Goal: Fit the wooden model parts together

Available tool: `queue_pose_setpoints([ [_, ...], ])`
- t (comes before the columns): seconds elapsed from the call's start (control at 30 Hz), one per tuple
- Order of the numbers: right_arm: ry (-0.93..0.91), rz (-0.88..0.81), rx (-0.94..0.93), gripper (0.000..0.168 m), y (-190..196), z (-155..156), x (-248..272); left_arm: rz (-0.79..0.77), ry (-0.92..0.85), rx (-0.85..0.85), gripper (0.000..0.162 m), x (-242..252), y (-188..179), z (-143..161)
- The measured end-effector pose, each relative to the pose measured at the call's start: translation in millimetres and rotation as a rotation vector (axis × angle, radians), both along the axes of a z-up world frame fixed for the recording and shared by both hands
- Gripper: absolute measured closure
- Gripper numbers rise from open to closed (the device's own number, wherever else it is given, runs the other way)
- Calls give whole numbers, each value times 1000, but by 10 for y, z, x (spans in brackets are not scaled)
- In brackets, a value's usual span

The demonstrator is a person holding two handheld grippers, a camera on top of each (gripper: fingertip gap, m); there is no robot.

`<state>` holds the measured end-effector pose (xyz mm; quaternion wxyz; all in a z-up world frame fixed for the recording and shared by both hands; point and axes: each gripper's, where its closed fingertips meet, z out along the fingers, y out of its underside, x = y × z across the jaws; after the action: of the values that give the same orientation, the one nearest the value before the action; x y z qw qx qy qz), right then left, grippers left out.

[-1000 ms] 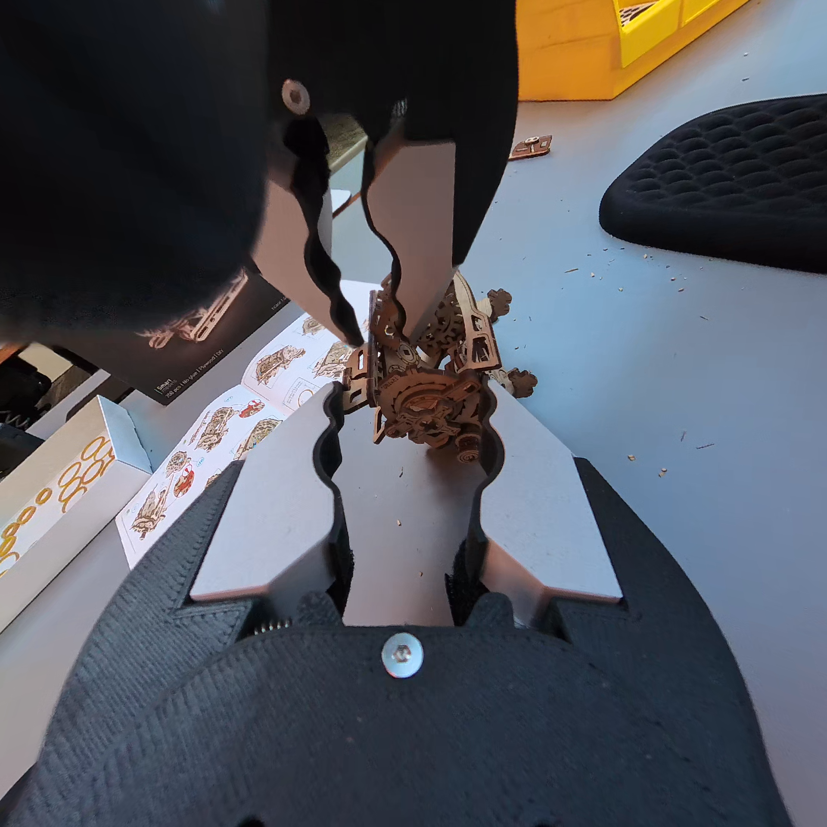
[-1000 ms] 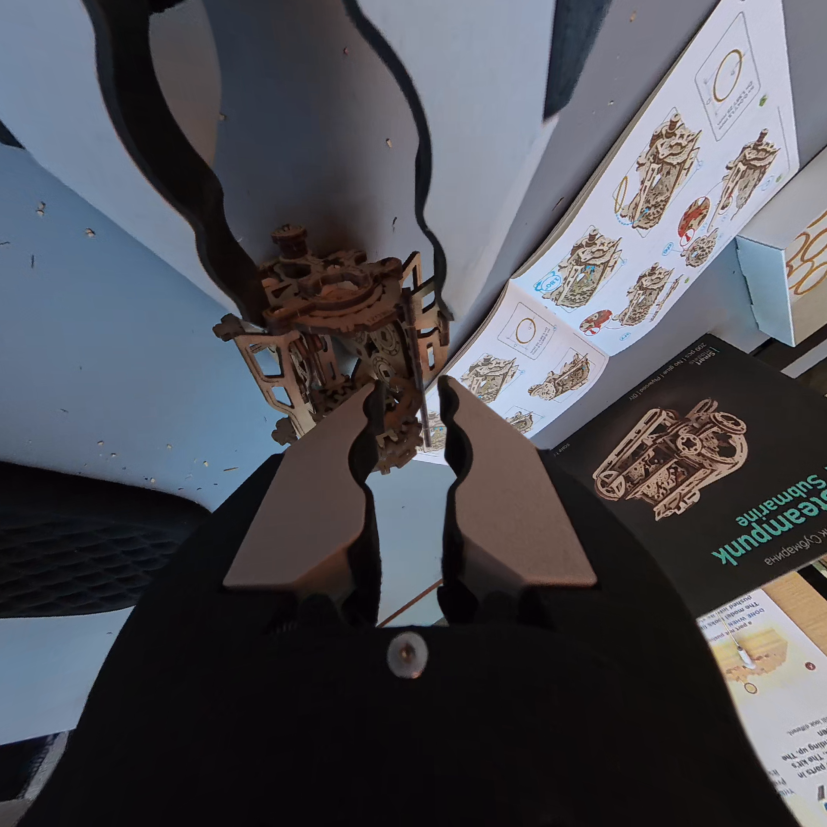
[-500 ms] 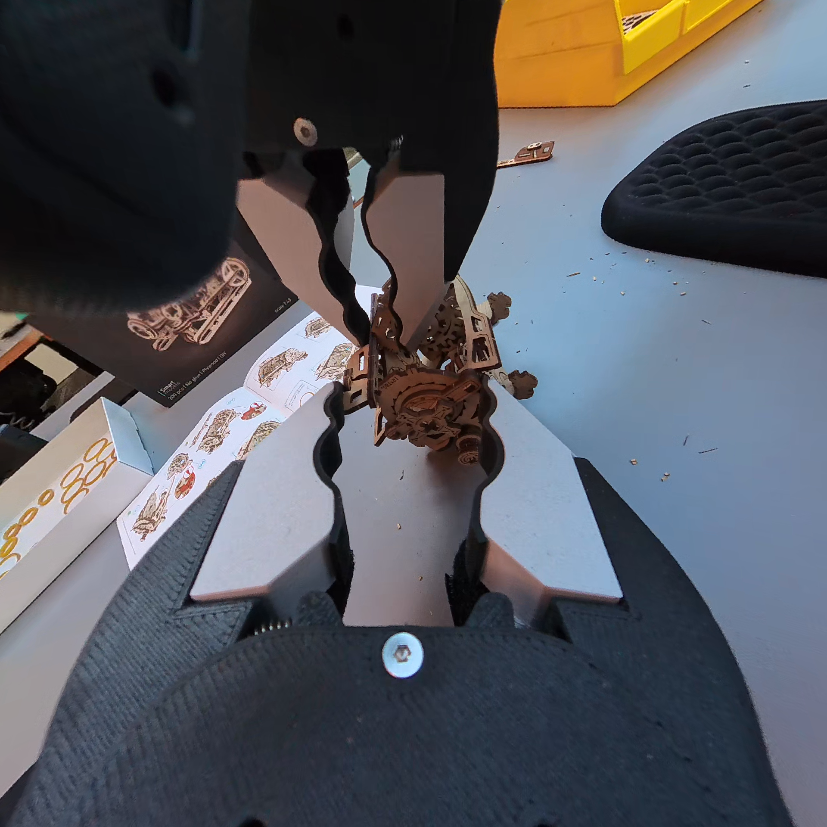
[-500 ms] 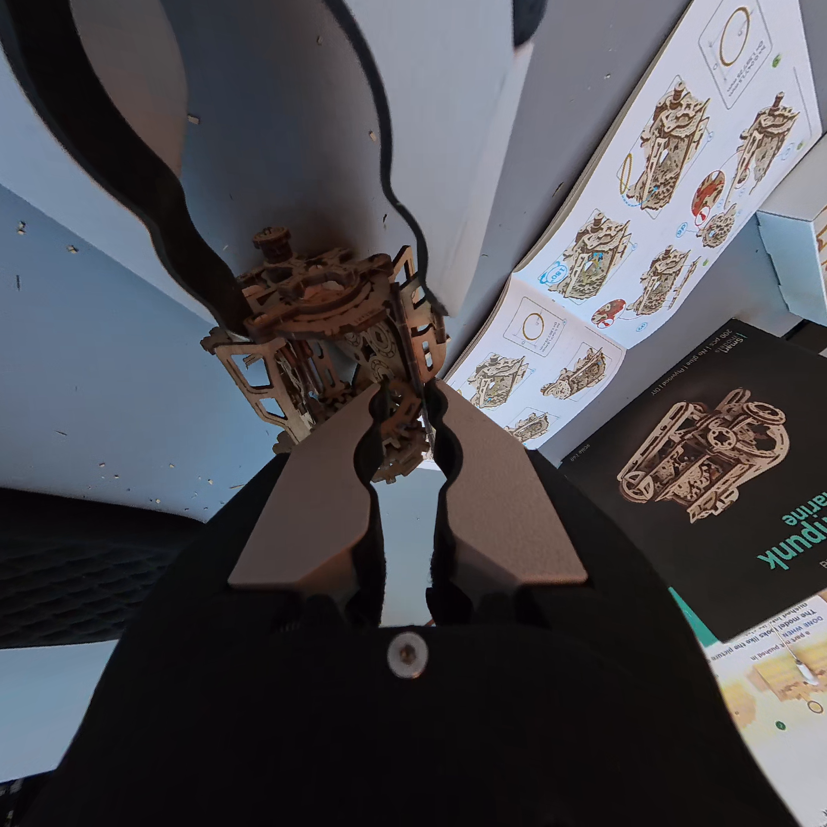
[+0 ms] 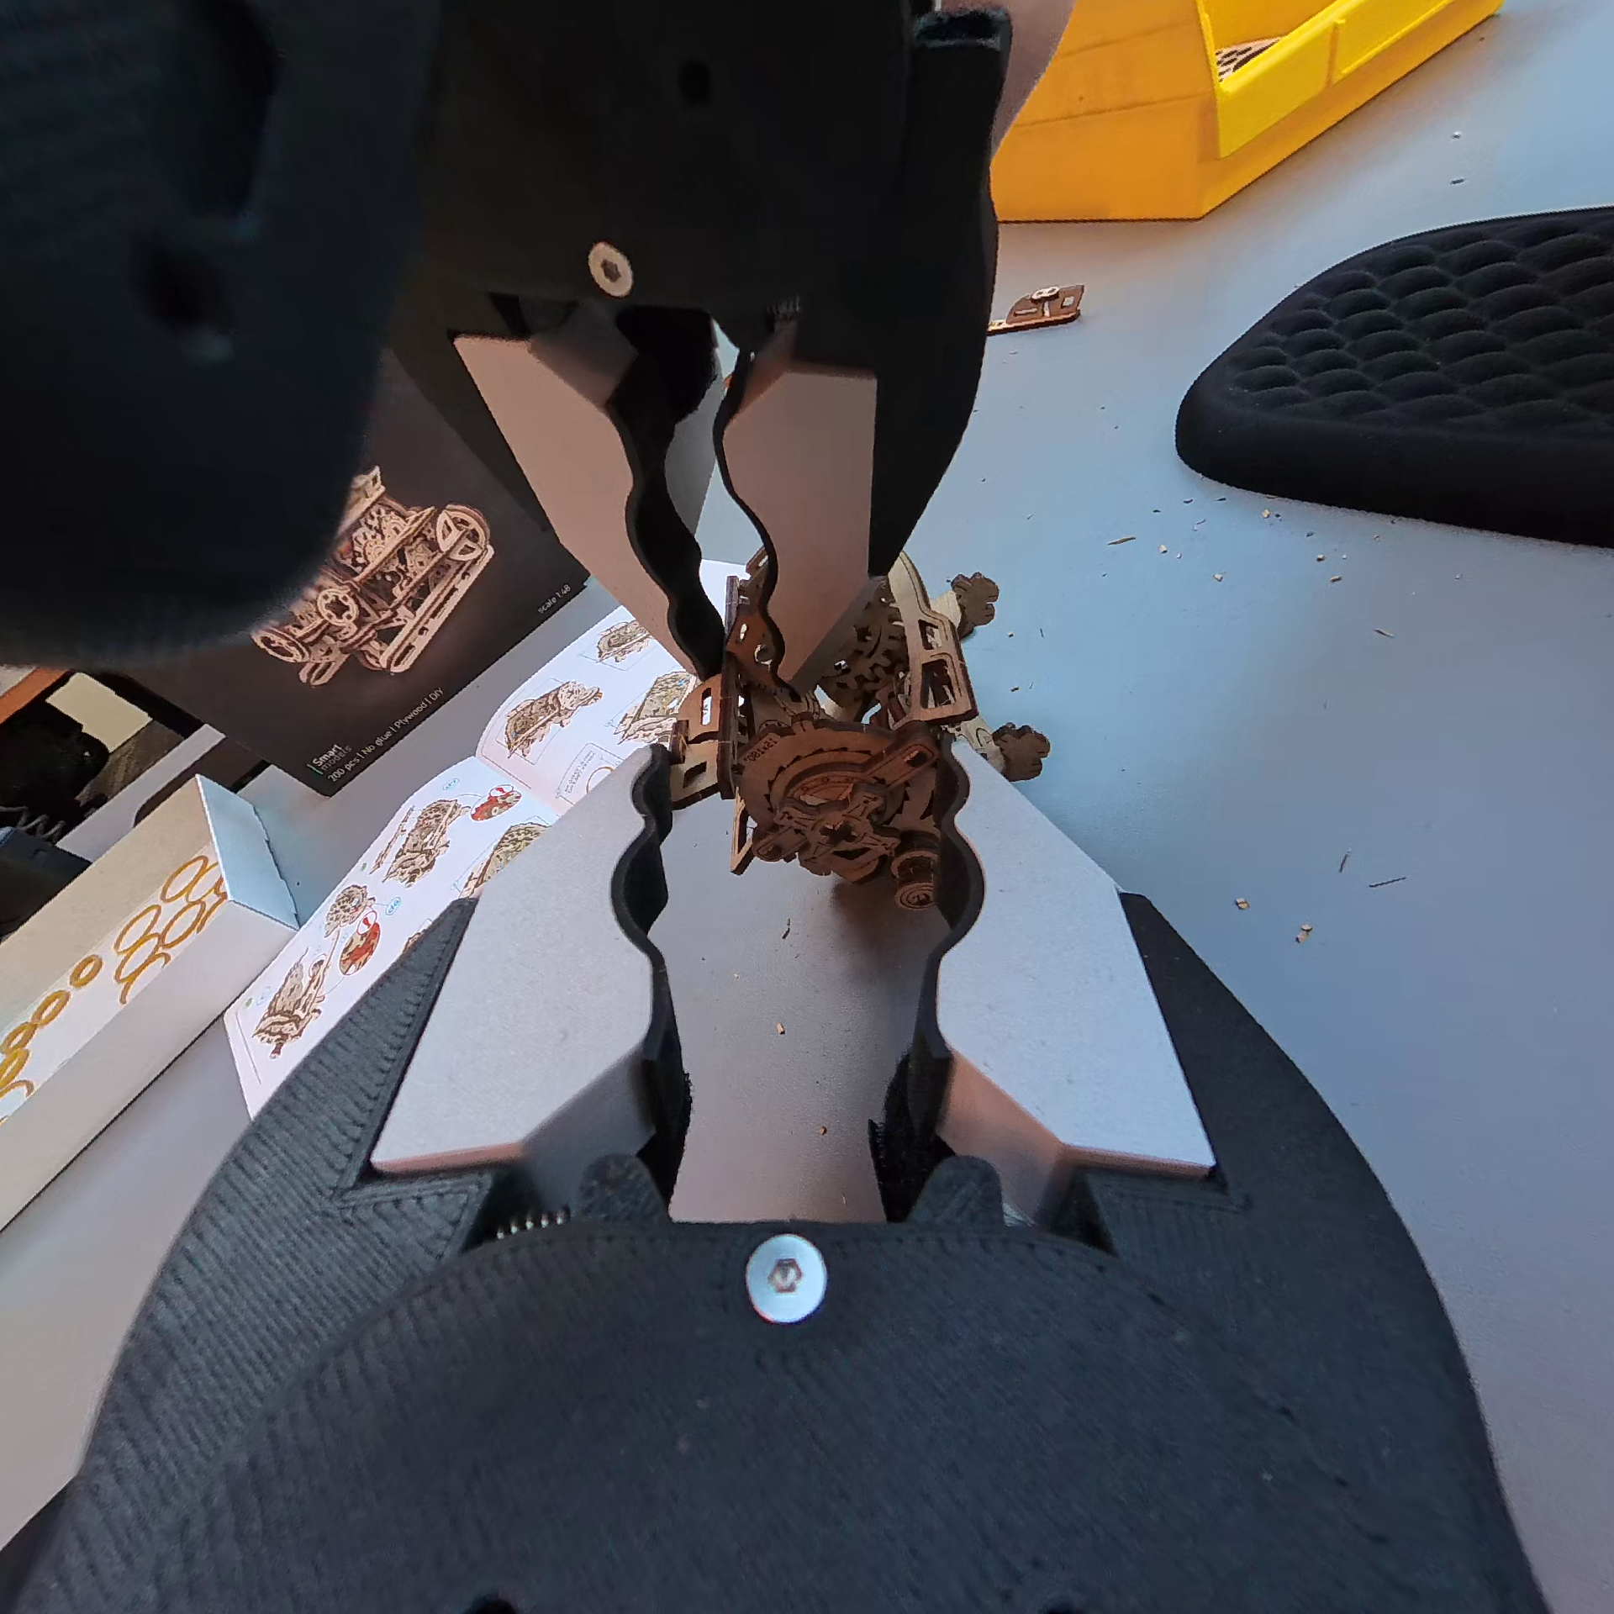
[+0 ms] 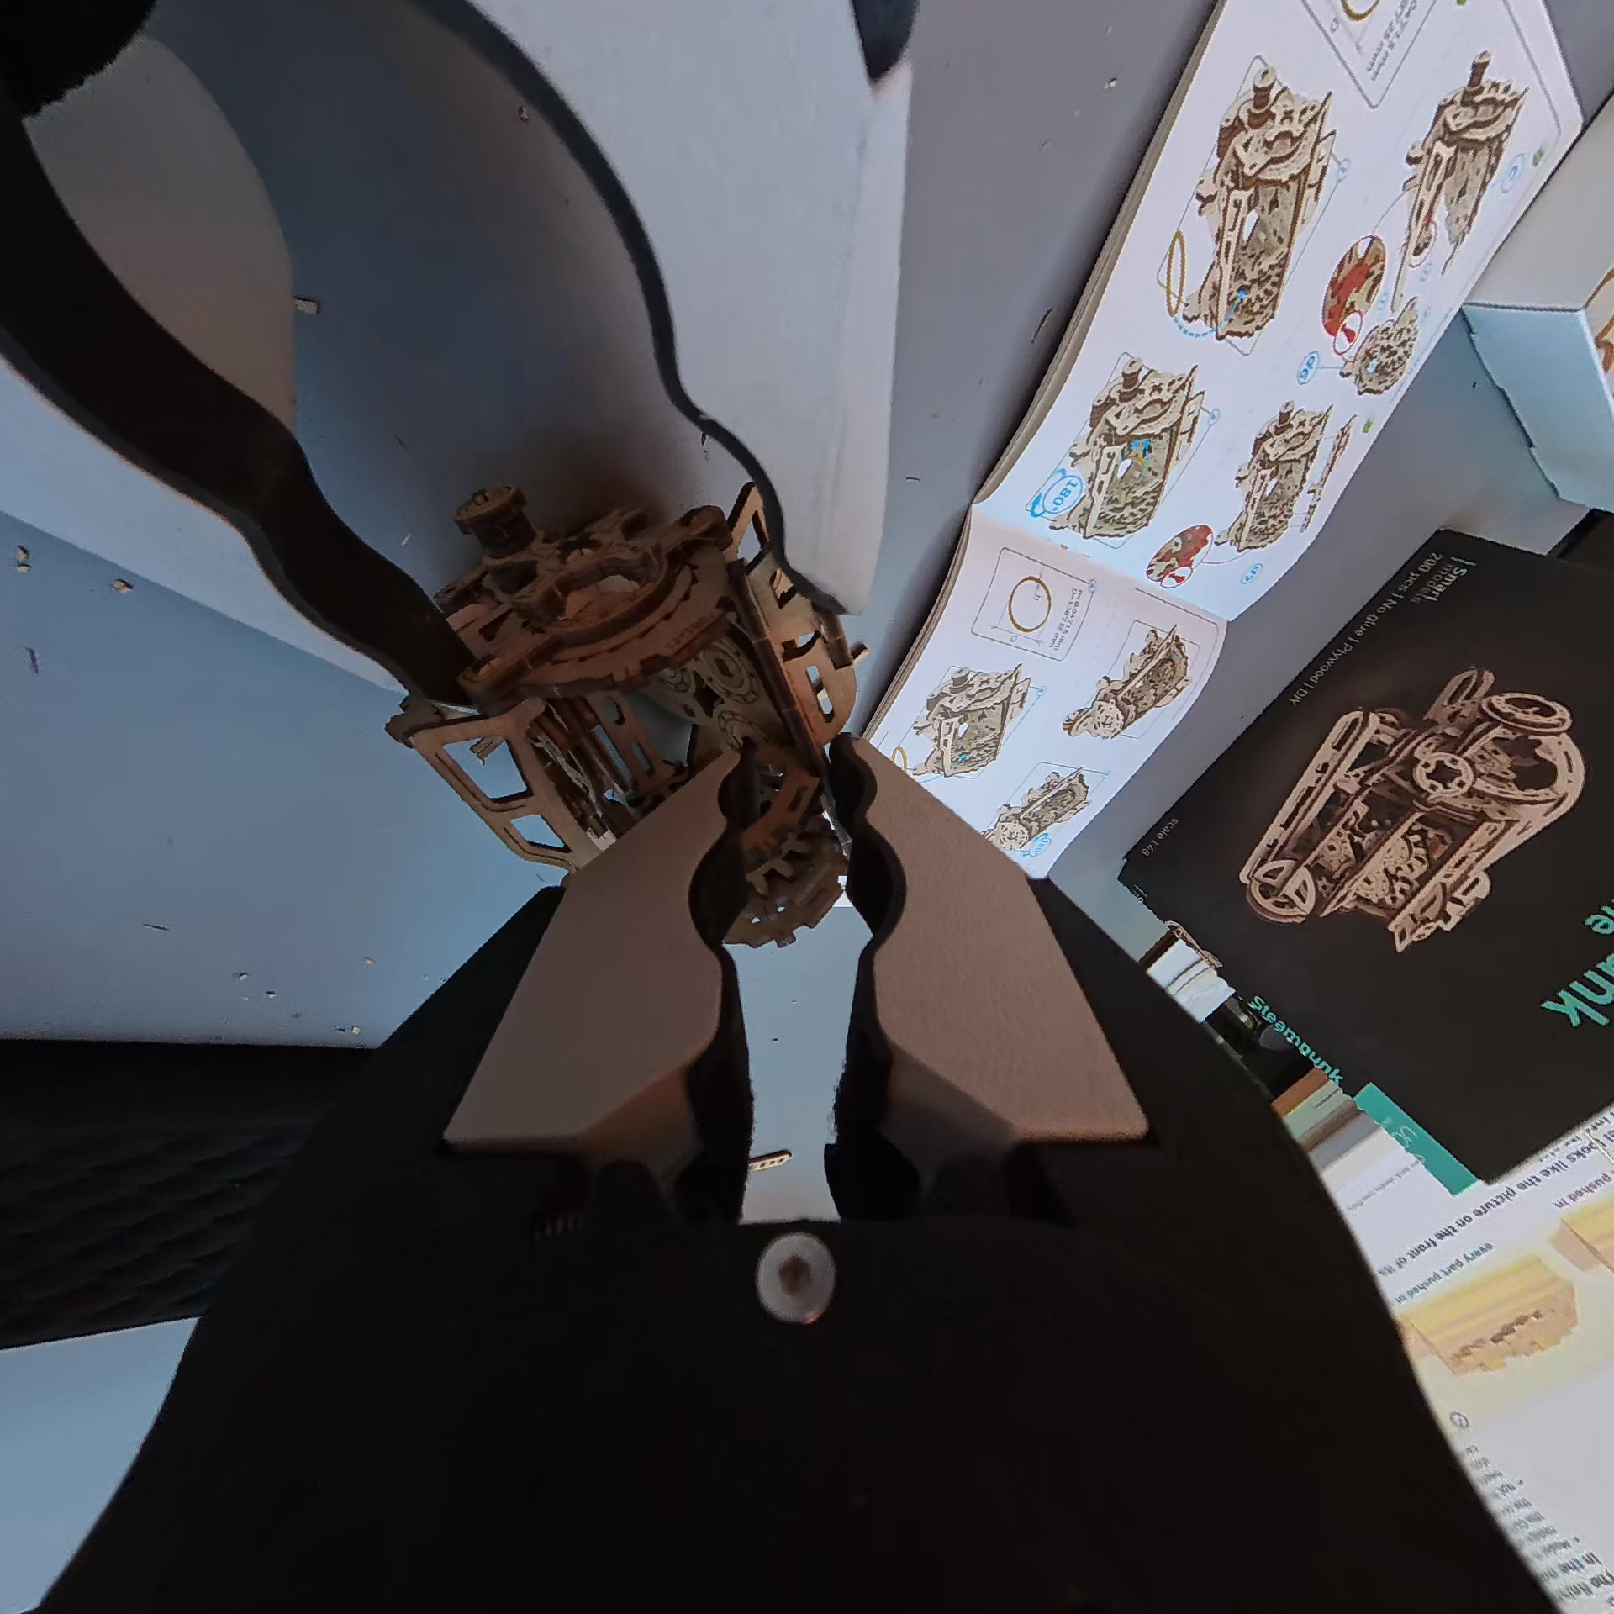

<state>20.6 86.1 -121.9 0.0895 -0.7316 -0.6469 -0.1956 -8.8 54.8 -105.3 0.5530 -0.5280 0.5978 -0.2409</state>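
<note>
Grey bench (image 5: 1223, 873), chip-strewn, carries the wooden model (image 5: 838, 786) at frame centre — largely built. Left gripper (image 5: 808, 812) fingers brace its sides; right gripper (image 6: 782, 821) clenches a thin side panel (image 6: 786, 681) — seating unfinished, apparently.

The model (image 5: 838, 786) sits on the table (image 5: 1310, 1004), between the tips of the left gripper (image 5: 808, 838). The right gripper (image 5: 742, 646) comes at it from the far side, tips pinching a part at the model's far left top. In the left wrist view, the booklet (image 5: 419, 838) lies left of the model, the dark box (image 5: 393, 576) behind the booklet, and the pale box (image 5: 113, 961) at far left. A pad (image 5: 1432, 375) lies at right, a bin (image 5: 1135, 122) behind it, and a loose piece (image 5: 1044, 306) near the bin.
</note>
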Motion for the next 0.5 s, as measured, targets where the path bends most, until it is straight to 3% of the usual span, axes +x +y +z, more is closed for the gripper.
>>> queue_pose_setpoints([
  [0.27,10,-9,19,152,1,3,-3,0,-5,6,103,-2,-1,-1],
  [0.5,-54,116,18,152,-25,30,7,-3,6,13,103,-6,-1,-18],
])
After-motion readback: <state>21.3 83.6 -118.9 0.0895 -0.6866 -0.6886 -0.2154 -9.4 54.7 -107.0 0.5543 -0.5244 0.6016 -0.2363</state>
